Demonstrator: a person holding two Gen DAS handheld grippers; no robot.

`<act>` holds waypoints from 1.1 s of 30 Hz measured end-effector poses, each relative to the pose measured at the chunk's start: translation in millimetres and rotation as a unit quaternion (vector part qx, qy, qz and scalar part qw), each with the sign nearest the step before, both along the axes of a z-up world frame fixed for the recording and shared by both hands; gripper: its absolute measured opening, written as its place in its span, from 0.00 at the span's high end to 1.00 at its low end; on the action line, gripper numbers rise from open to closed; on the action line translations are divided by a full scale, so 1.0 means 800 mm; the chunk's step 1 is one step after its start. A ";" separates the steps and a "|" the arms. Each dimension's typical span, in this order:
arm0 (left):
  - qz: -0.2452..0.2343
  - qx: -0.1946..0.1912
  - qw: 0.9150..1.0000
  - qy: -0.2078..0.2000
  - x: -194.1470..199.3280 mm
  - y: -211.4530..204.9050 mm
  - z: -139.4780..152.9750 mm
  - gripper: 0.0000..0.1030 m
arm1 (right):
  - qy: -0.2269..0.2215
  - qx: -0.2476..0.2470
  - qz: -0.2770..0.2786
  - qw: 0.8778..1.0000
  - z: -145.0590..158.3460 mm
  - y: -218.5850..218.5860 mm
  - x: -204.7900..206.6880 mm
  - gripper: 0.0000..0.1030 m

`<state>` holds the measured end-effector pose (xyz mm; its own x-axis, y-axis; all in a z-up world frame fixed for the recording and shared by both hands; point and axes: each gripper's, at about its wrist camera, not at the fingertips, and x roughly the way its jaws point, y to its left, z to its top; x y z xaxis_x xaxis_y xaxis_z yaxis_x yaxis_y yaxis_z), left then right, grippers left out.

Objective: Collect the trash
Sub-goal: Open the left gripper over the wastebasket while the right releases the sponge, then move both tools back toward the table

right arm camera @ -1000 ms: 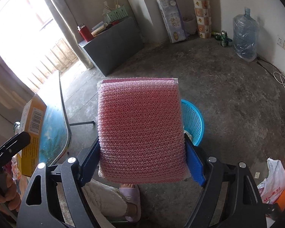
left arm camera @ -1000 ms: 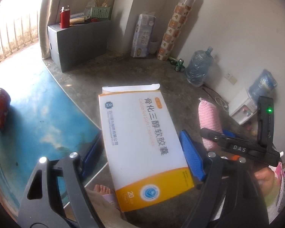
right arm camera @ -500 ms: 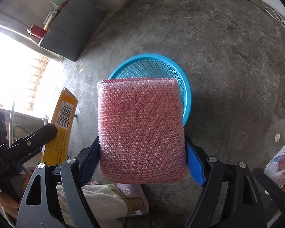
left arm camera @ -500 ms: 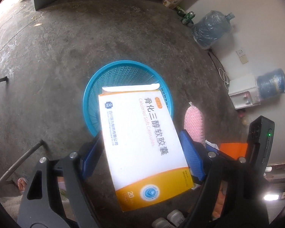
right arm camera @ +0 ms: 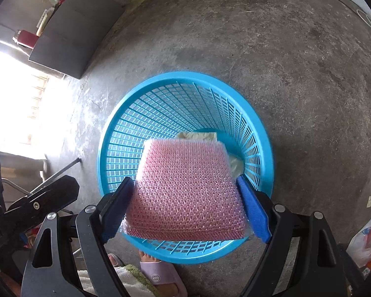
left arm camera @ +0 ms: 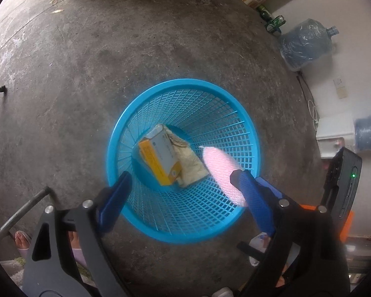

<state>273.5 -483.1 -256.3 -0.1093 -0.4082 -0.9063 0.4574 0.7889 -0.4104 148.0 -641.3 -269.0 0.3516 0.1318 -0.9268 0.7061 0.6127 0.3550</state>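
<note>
Two tools: both are pointing steeply down over one blue mesh basket (left arm camera: 237,113) standing on the concrete floor (left arm camera: 74,61).
Left tool (left arm camera: 184,193): its jaws are opening and standing spread, with nothing between the blue pads (left arm camera: 116,198); only the basket's mesh is showing in the gap.
Medicine box (left arm camera: 160,158): white and orange, it is lying tilted at the bottom of the basket, resting against a crumpled beige wrapper (left arm camera: 190,163).
Pink sponge (right arm camera: 185,193): it is sitting between the right tool's pads and hanging over the near part of the basket, inside the rim (right arm camera: 185,76); in the left wrist view it is showing as a blurred pink shape (left arm camera: 222,170).
Right tool (right arm camera: 185,208): its jaws are opening; the sponge's edges are lying right at both pads, though whether they are pressing on it is hard to judge.
Person: a foot in a lilac slipper (right arm camera: 160,277) is showing just below the basket.
Far right: a plastic bag (right arm camera: 368,242) is lying on the floor.
</note>
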 end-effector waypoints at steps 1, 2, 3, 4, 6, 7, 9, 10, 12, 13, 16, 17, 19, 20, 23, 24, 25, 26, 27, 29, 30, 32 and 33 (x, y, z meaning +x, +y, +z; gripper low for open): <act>0.000 -0.002 1.000 -0.001 -0.001 0.002 0.002 0.18 | 0.000 -0.005 0.002 1.000 0.000 0.000 0.002 0.20; -0.001 -0.003 1.000 -0.003 -0.003 0.004 0.004 0.18 | 0.001 -0.008 0.003 1.000 0.000 0.000 0.003 0.20; -0.002 -0.006 1.000 -0.004 -0.004 0.005 0.006 0.18 | 0.001 -0.010 0.001 1.000 0.000 -0.002 0.003 0.20; -0.004 -0.009 1.000 -0.006 -0.006 0.005 0.011 0.18 | -0.001 -0.010 -0.002 1.000 0.001 -0.003 0.002 0.20; -0.007 -0.014 1.000 -0.015 -0.009 0.007 0.020 0.18 | -0.005 -0.012 -0.009 1.000 0.006 -0.003 -0.003 0.20; -0.009 -0.018 1.000 -0.020 -0.010 0.008 0.026 0.18 | -0.009 -0.014 -0.012 1.000 0.008 -0.004 -0.007 0.20; -0.014 -0.025 0.999 -0.029 -0.015 0.011 0.040 0.18 | -0.015 -0.016 -0.018 1.000 0.017 -0.002 -0.017 0.20; -0.018 -0.029 0.999 -0.034 -0.019 0.012 0.047 0.18 | -0.020 -0.017 -0.021 0.999 0.023 0.000 -0.022 0.20; -0.029 -0.036 0.998 -0.045 -0.027 0.014 0.064 0.18 | -0.030 -0.019 -0.028 0.999 0.035 0.002 -0.036 0.20; -0.035 -0.041 0.997 -0.050 -0.032 0.016 0.073 0.18 | -0.034 -0.021 -0.031 0.999 0.042 0.005 -0.042 0.20; -0.046 -0.059 0.995 -0.058 -0.046 0.023 0.104 0.18 | -0.047 -0.026 -0.035 0.998 0.065 0.015 -0.062 0.20; -0.050 -0.068 0.995 -0.060 -0.052 0.028 0.115 0.18 | -0.050 -0.029 -0.035 0.998 0.074 0.018 -0.069 0.20; -0.056 -0.085 0.992 -0.068 -0.064 0.037 0.141 0.18 | -0.061 -0.032 -0.033 0.997 0.094 0.028 -0.082 0.20; -0.060 -0.091 0.991 -0.074 -0.071 0.043 0.154 0.18 | -0.067 -0.034 -0.031 0.997 0.105 0.033 -0.087 0.20; -0.071 -0.118 0.986 -0.094 -0.093 0.068 0.194 0.18 | -0.086 -0.038 -0.023 0.995 0.137 0.051 -0.104 0.20; -0.074 -0.126 0.984 -0.103 -0.101 0.078 0.208 0.18 | -0.093 -0.037 -0.020 0.995 0.148 0.058 -0.109 0.20; -0.076 -0.136 0.982 -0.111 -0.108 0.090 0.220 0.18 | -0.098 -0.037 -0.017 0.994 0.159 0.066 -0.115 0.20; -0.078 -0.143 0.979 -0.121 -0.115 0.102 0.232 0.18 | -0.103 -0.037 -0.014 0.994 0.169 0.072 -0.120 0.20; -0.080 -0.148 0.977 -0.131 -0.122 0.116 0.243 0.18 | -0.105 -0.036 -0.010 0.994 0.178 0.080 -0.124 0.20; -0.077 -0.151 0.974 -0.148 -0.132 0.145 0.259 0.18 | -0.105 -0.039 0.003 0.994 0.192 0.096 -0.131 0.20; -0.075 -0.151 0.974 -0.152 -0.136 0.161 0.265 0.18 | -0.105 -0.042 0.010 0.994 0.199 0.105 -0.133 0.20; -0.064 -0.150 0.973 -0.166 -0.142 0.195 0.278 0.18 | -0.103 -0.049 0.028 0.993 0.213 0.124 -0.136 0.20; -0.055 -0.151 0.972 -0.173 -0.143 0.214 0.284 0.18 | -0.103 -0.051 0.038 0.993 0.220 0.135 -0.136 0.20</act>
